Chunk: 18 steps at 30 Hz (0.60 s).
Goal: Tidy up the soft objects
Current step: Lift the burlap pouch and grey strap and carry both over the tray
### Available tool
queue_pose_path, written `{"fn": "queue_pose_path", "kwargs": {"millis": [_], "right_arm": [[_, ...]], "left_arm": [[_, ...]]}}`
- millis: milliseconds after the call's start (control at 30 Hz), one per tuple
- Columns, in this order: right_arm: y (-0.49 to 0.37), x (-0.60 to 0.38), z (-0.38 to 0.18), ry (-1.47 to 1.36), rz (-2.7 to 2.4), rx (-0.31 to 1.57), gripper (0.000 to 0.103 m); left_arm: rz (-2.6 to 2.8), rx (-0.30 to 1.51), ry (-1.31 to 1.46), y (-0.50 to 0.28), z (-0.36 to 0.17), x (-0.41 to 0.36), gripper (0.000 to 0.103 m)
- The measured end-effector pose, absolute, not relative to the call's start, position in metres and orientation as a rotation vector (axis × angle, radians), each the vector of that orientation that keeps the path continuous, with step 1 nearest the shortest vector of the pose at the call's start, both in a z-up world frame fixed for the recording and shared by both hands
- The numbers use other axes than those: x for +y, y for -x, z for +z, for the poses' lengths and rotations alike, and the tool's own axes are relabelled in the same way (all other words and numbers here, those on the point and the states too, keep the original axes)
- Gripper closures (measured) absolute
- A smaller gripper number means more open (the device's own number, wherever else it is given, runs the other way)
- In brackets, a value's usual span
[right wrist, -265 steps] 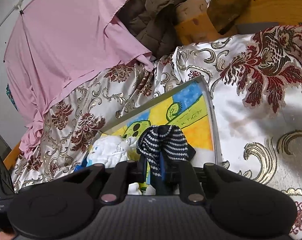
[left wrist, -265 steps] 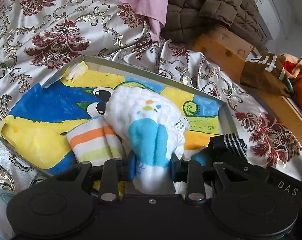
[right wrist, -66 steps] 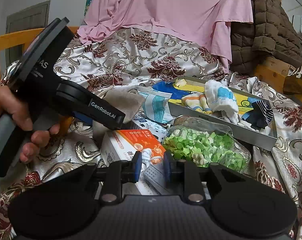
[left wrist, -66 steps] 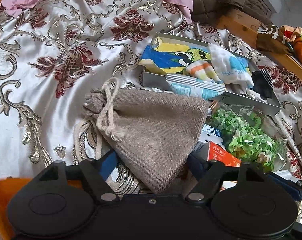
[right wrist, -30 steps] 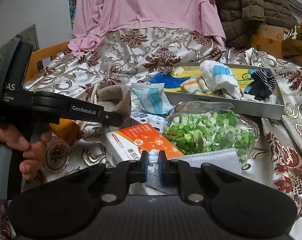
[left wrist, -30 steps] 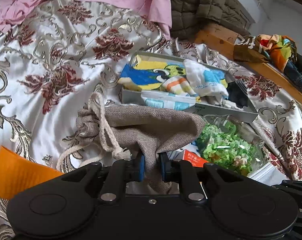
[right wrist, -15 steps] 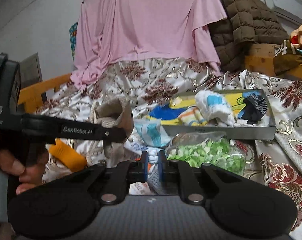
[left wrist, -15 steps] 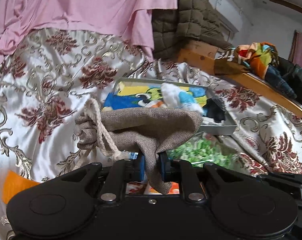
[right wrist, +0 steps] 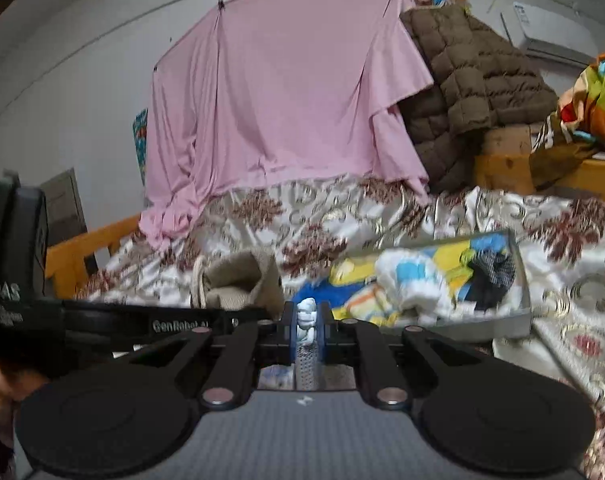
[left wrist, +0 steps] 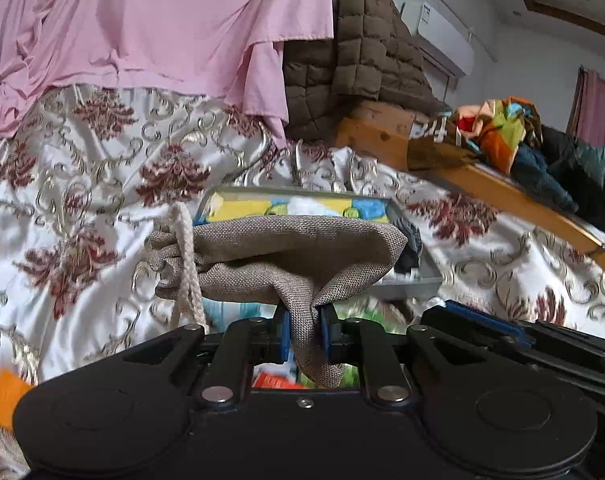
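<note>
A brown burlap drawstring bag (left wrist: 286,248) hangs in the air, with my left gripper (left wrist: 305,332) shut on a fold of its cloth. Its white cord (left wrist: 188,264) dangles at the left. My right gripper (right wrist: 306,334) is shut on a bunched white and pale blue face mask (right wrist: 306,316), held up in front of the grey tray (right wrist: 518,316). In that tray lie a white-and-blue cloth (right wrist: 406,276), a dark sock (right wrist: 490,276) and a striped cloth (right wrist: 366,304). In the right wrist view the bag (right wrist: 238,280) hangs left of the mask.
The floral satin bedspread (left wrist: 102,200) covers the bed. A pink sheet (right wrist: 282,100) and a brown quilted jacket (right wrist: 474,72) hang at the back. A wooden rail (left wrist: 482,184) with piled clothes (left wrist: 502,128) runs along the right. An orange box (left wrist: 274,380) lies under the bag.
Both grippers have risen and tipped upward, lifting the bag and the mask off the bed. The tray and the clutter now sit lower in both views.
</note>
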State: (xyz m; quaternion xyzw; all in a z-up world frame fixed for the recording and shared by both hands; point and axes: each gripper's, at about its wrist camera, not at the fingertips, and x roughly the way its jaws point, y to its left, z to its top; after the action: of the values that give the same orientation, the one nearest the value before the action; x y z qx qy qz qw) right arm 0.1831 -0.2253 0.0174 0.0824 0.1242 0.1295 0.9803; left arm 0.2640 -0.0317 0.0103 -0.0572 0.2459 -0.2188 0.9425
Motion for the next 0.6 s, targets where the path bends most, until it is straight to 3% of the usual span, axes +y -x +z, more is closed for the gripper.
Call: {"fn": "queue_pose_path", "kwargs": {"millis": [367, 600], "right_arm": [[-0.274, -0.278, 0.057, -0.191, 0.217, 0.134, 0.092], [-0.339, -0.306, 0.052, -0.248, 0.215, 0.108, 0.092]], "left_arm": [[-0.382, 0.457, 0.14, -0.331, 0.037, -0.059, 0.087], [-0.371, 0.462, 0.152, -0.397, 0.032, -0.086, 0.087]]}}
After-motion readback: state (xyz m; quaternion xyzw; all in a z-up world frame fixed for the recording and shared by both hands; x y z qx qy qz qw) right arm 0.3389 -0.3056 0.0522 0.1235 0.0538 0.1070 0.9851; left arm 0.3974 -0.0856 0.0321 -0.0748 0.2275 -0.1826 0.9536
